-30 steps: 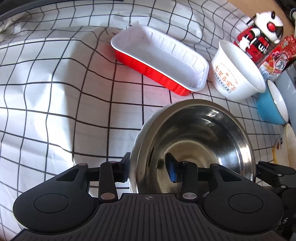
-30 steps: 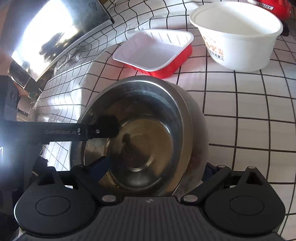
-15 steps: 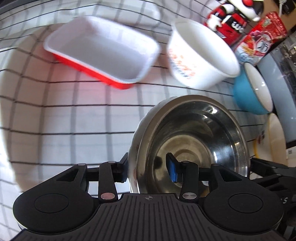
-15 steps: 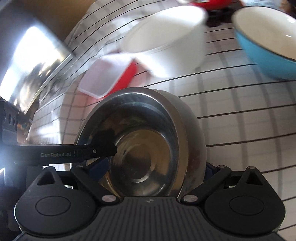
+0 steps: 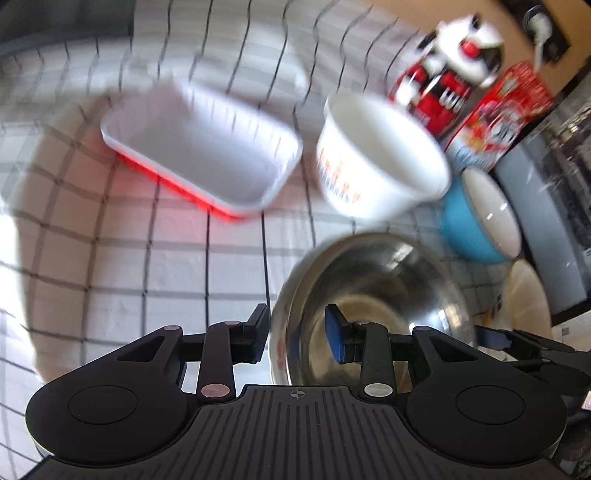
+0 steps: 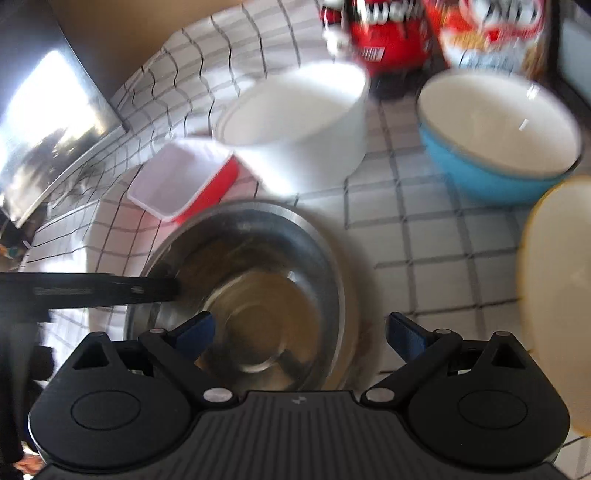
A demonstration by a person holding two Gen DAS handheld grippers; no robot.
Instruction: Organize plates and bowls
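Observation:
A steel bowl (image 5: pixel 373 291) (image 6: pixel 251 280) is held between both grippers above the checked cloth. My left gripper (image 5: pixel 297 338) is shut on its left rim, one finger outside and one inside. My right gripper (image 6: pixel 299 332) straddles its right rim with its jaws wide, and whether it grips is unclear. Beyond stand a red tray with a white inside (image 5: pixel 207 155) (image 6: pixel 184 181), a white paper bowl (image 5: pixel 380 158) (image 6: pixel 295 125), a blue bowl (image 5: pixel 480 221) (image 6: pixel 498 140) and a cream plate (image 5: pixel 528 299) (image 6: pixel 557 295).
A red and white figure (image 5: pixel 447 74) (image 6: pixel 384 33) and a red snack pack (image 5: pixel 495 114) (image 6: pixel 491 33) stand behind the bowls. A grey appliance (image 5: pixel 554 206) lies at the right edge. The checked cloth (image 5: pixel 129 277) covers the table.
Both grippers have carried the steel bowl to the right, towards the blue bowl and the cream plate. The tray and the white bowl slide left in view. The right jaws look wider.

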